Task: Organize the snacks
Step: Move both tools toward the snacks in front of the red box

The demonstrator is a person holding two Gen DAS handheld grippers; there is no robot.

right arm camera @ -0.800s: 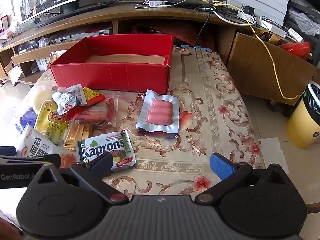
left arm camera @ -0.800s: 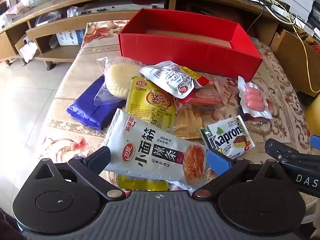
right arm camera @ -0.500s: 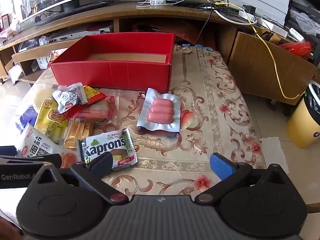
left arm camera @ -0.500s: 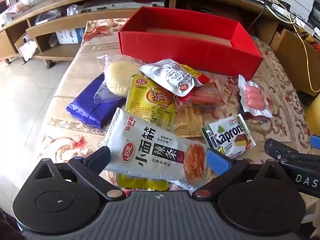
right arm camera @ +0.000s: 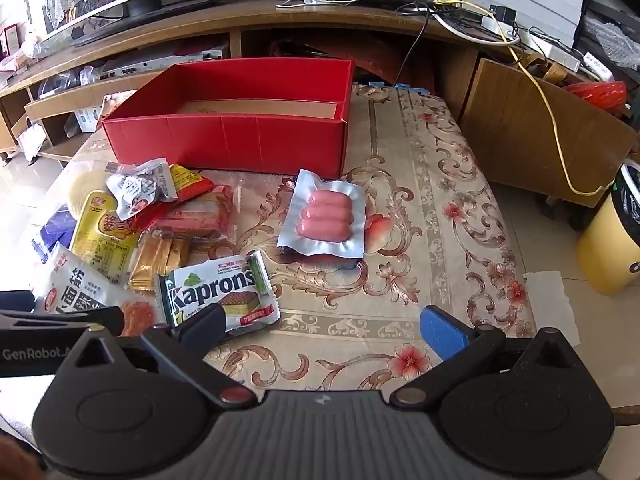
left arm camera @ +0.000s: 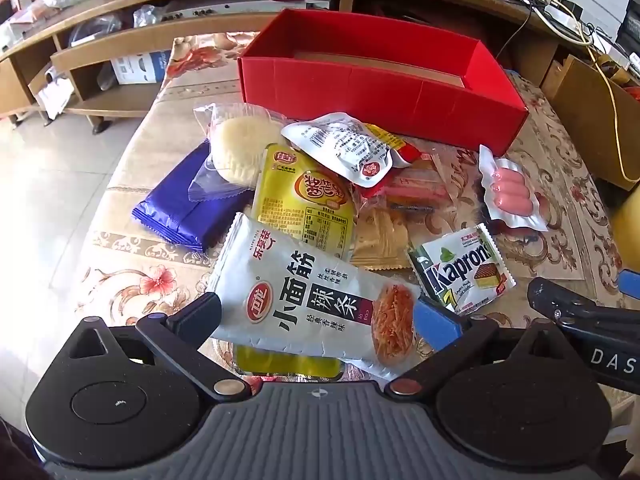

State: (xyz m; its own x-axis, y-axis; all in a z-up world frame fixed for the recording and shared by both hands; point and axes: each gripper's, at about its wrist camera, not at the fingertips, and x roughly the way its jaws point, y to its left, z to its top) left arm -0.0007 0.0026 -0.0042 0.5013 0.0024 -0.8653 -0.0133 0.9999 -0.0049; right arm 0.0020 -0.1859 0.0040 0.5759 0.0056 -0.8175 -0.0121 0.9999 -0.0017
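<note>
A pile of snack packs lies on the patterned table in front of an empty red box (left arm camera: 380, 80) (right arm camera: 240, 120). My left gripper (left arm camera: 316, 316) is open above the near end of a white noodle-snack bag (left arm camera: 312, 296). Beyond it lie a yellow pack (left arm camera: 304, 200), a blue pack (left arm camera: 184, 200), a round pastry (left arm camera: 240, 148), a white sachet (left arm camera: 340, 144) and a Kaprons wafer (left arm camera: 460, 268). My right gripper (right arm camera: 320, 324) is open and empty, its left finger over the corner of the Kaprons wafer (right arm camera: 220, 288). A sausage pack (right arm camera: 326, 214) lies just beyond it.
A wooden TV stand (right arm camera: 280, 20) with cables stands behind the table. A yellow bin (right arm camera: 612, 232) stands on the floor at the right. The table's left edge (left arm camera: 120, 184) drops to a tiled floor. The floral cloth (right arm camera: 432, 208) stretches right of the sausages.
Both grippers have crept forward slightly toward the snacks. Nothing has been picked up or shifted.
</note>
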